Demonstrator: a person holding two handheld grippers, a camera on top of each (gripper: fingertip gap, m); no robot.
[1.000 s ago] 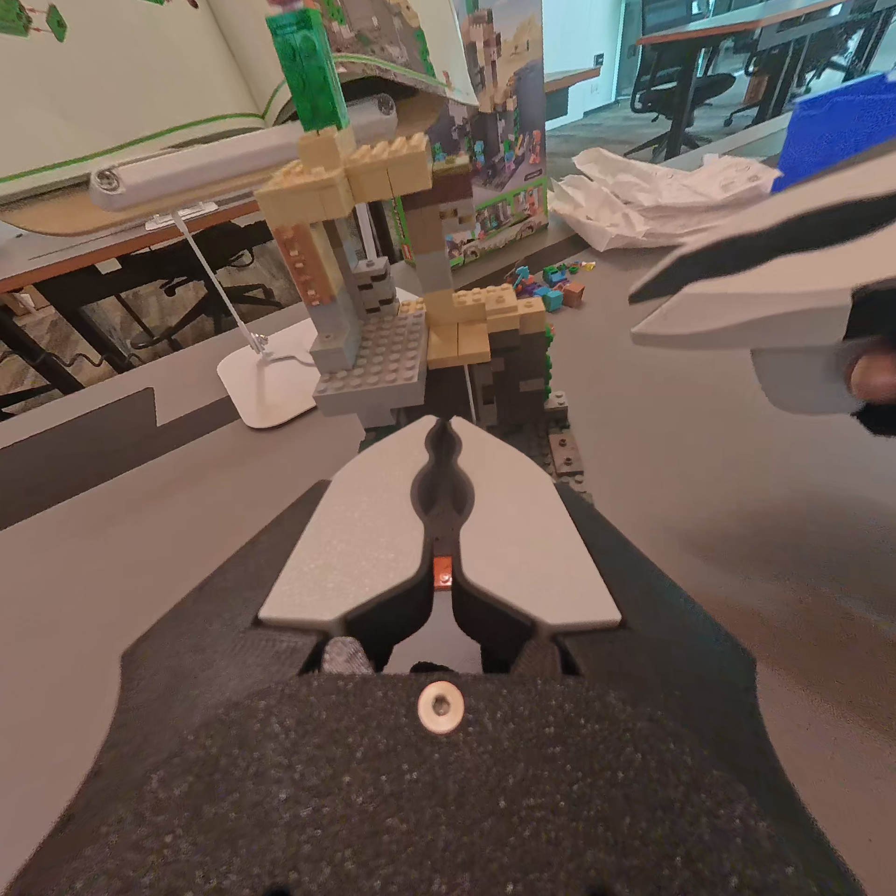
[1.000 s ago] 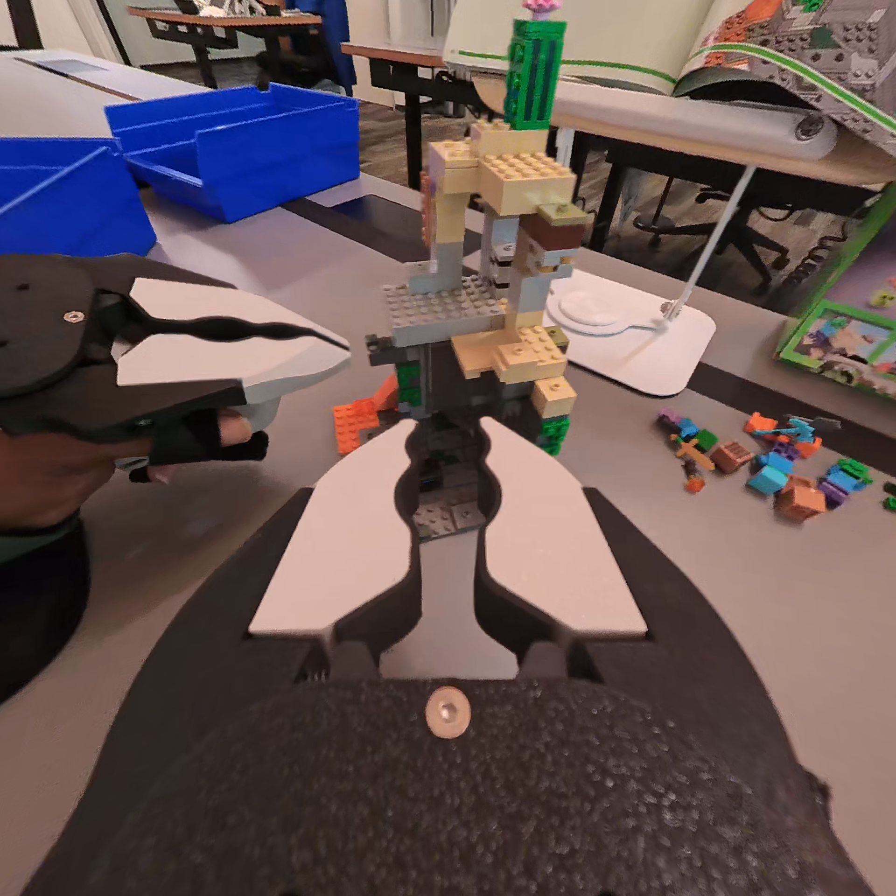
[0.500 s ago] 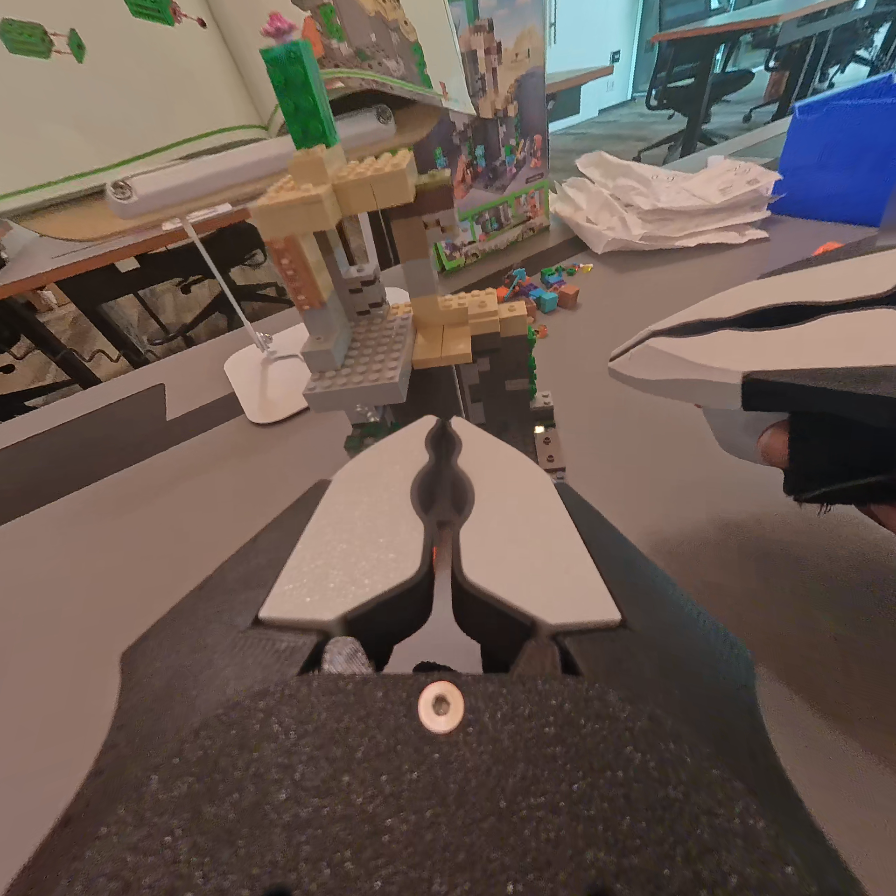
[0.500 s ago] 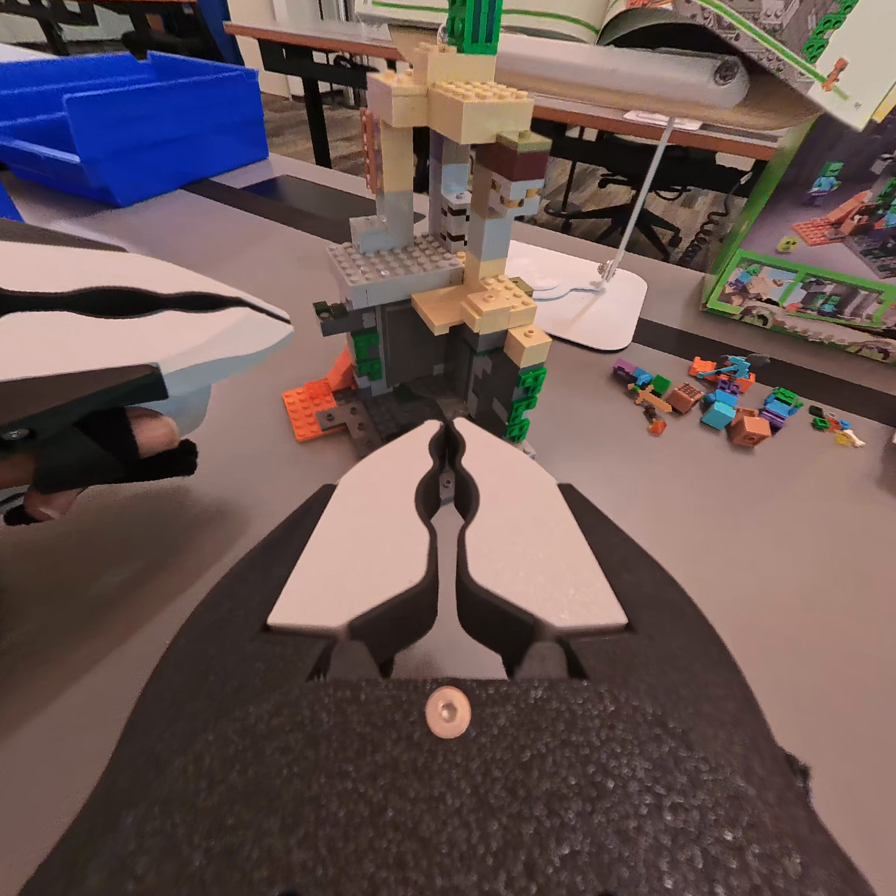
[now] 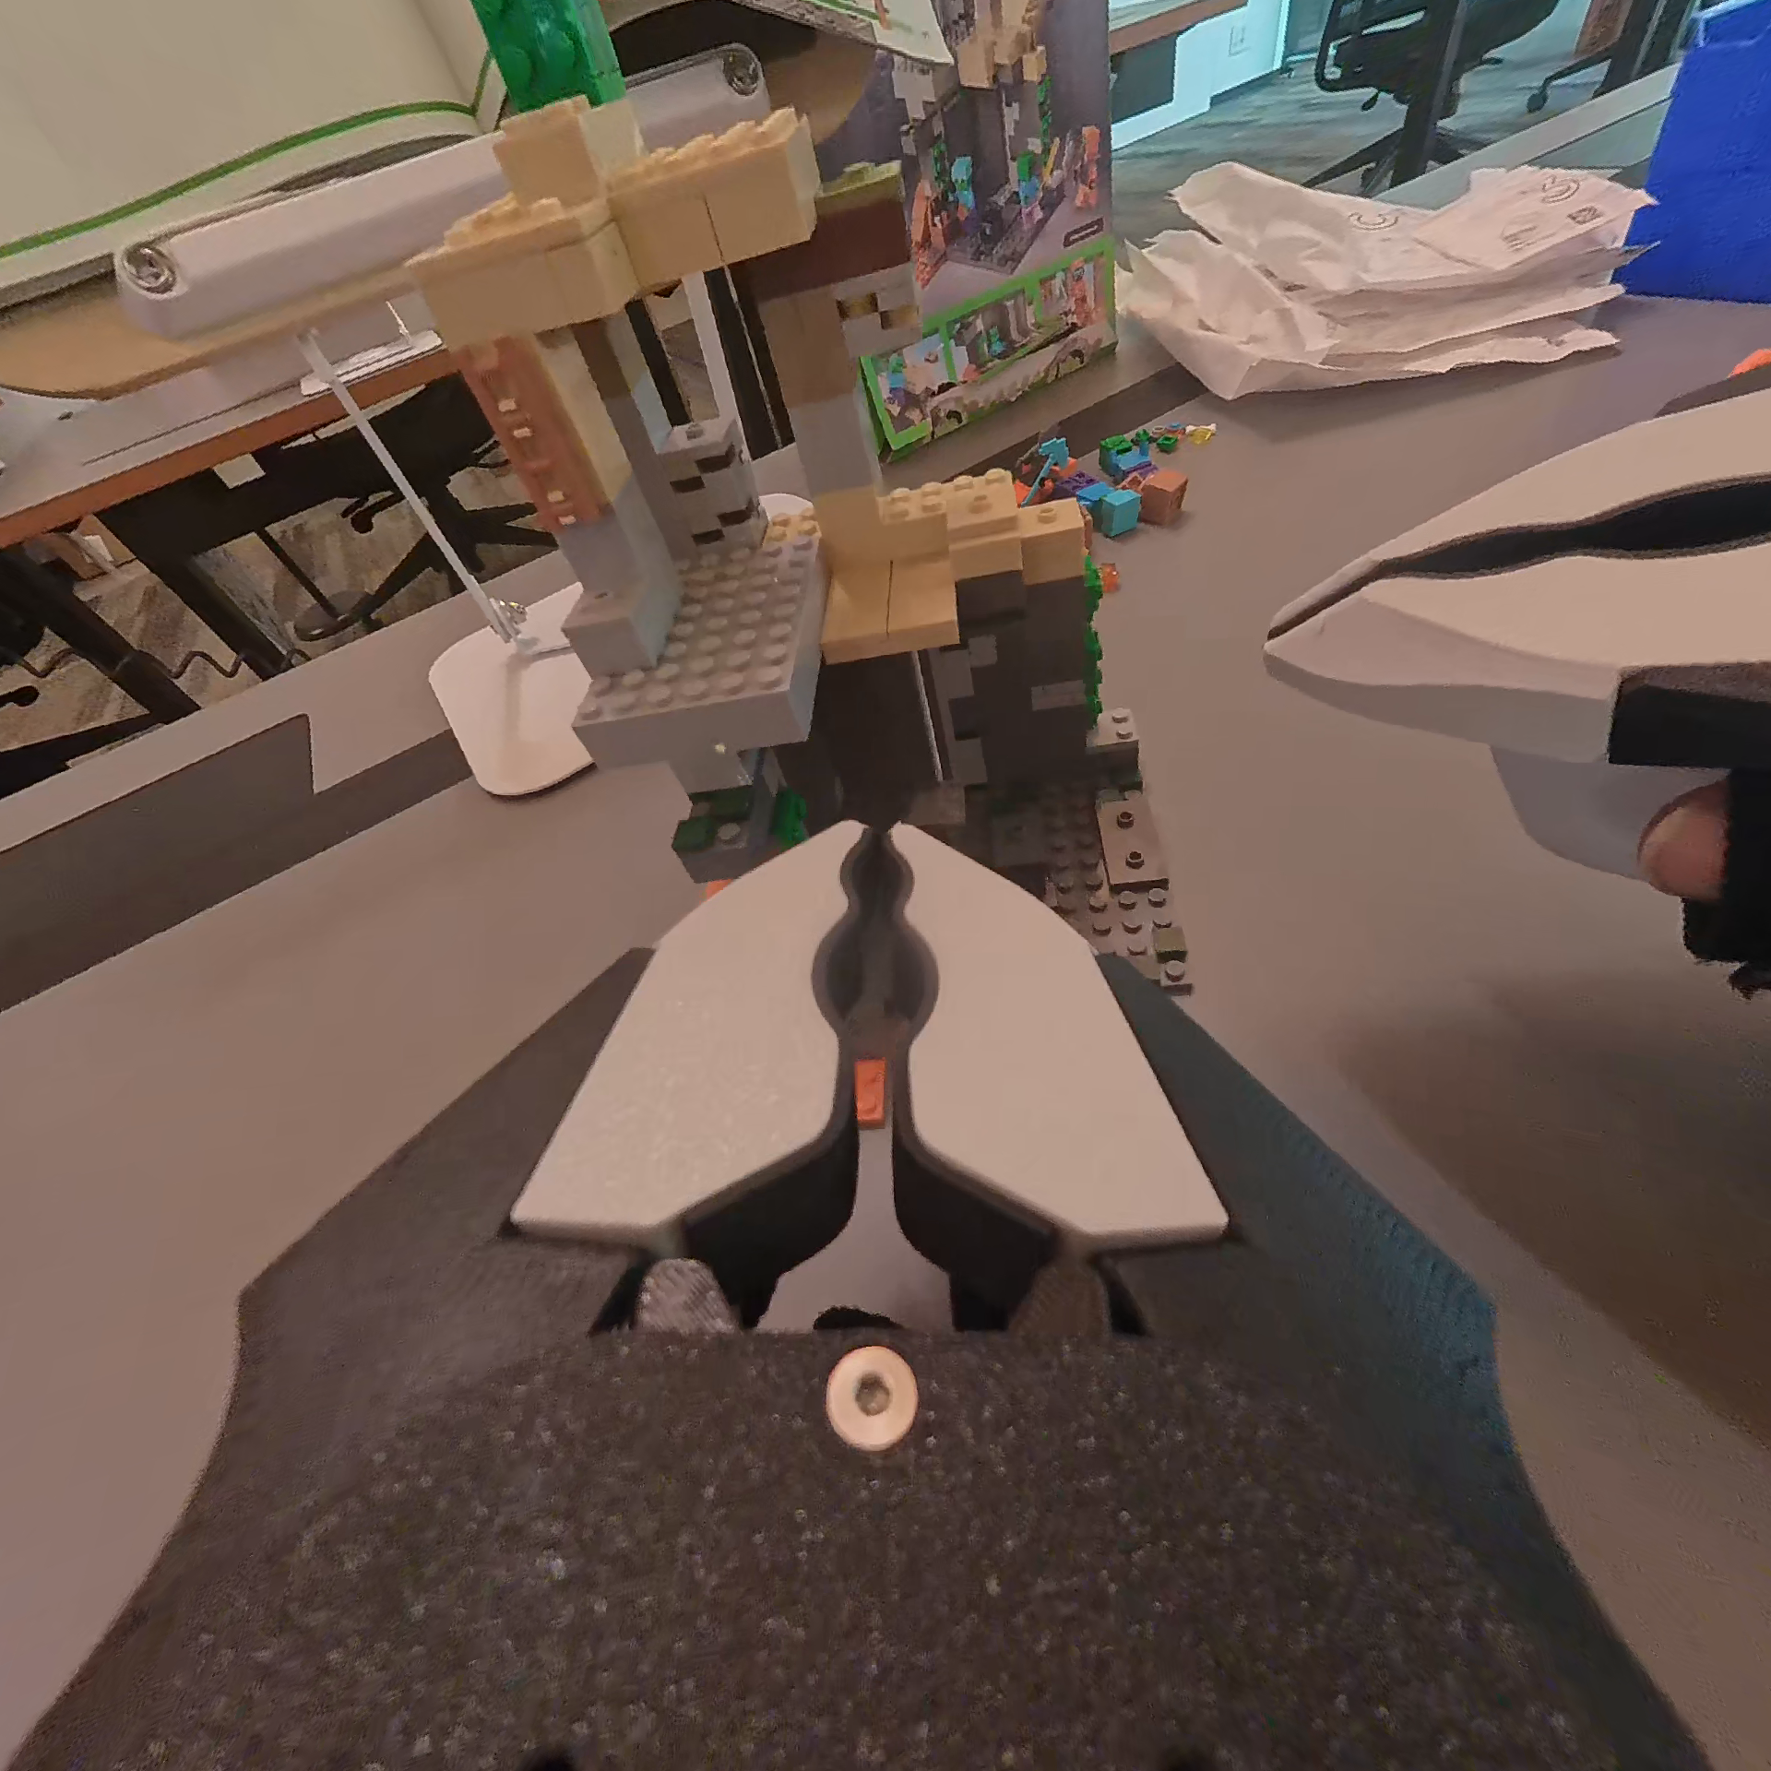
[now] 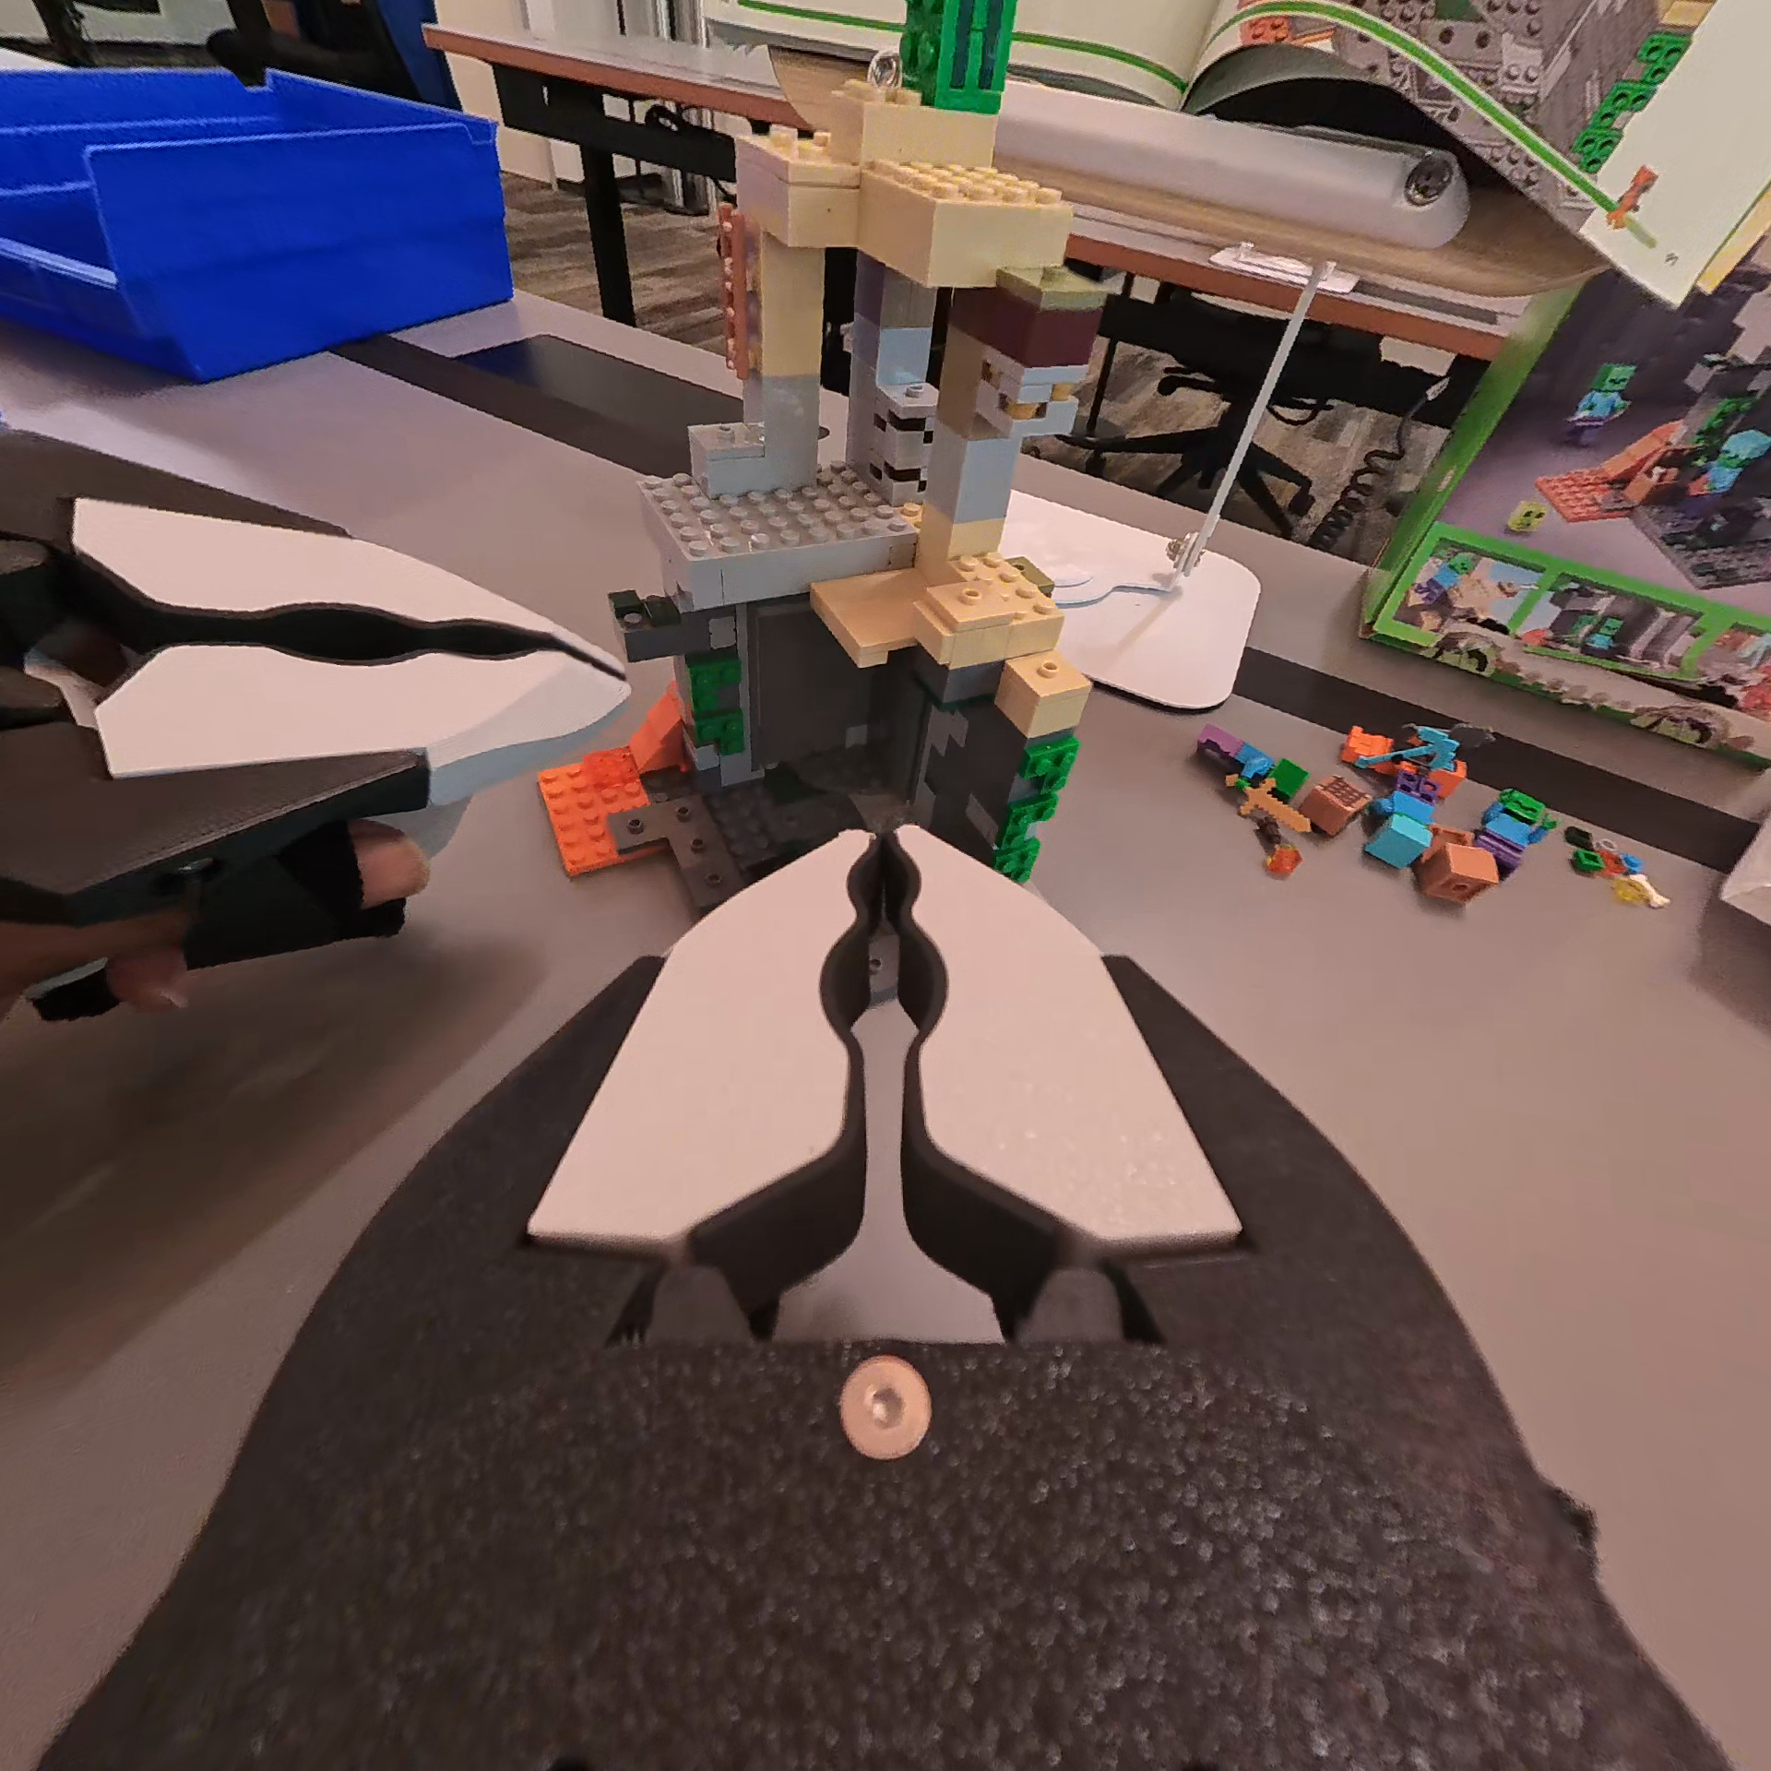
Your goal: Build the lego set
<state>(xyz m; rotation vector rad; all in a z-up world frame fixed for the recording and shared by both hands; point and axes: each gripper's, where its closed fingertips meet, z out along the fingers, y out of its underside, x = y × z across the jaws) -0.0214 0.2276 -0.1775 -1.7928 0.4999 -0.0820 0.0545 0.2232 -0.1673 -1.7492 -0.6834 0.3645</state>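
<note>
The lego model is a tall tower of dark grey, light grey and tan bricks with a green column on top, standing on the grey table. It also shows in the right wrist view, with an orange plate at its foot. My left gripper is shut, its tips just in front of the model's base; a bit of orange shows through the gap behind them. In the right wrist view the left gripper hovers over the orange plate. My right gripper is shut at the model's dark base plate and appears at the right of the left wrist view.
Loose small pieces lie right of the model. The set's box stands behind them. An instruction booklet rests on a white stand behind the model. Blue bins sit at the far left, crumpled white bags beyond the pieces. One gripper's finger ends stand about 8 cm off the other's. The orange plate is about 8 cm from my left fingertips and 15 cm from my right.
My right gripper has gone from open to shut and moved in to the model's base. My left gripper stayed shut and came closer to the model.
</note>
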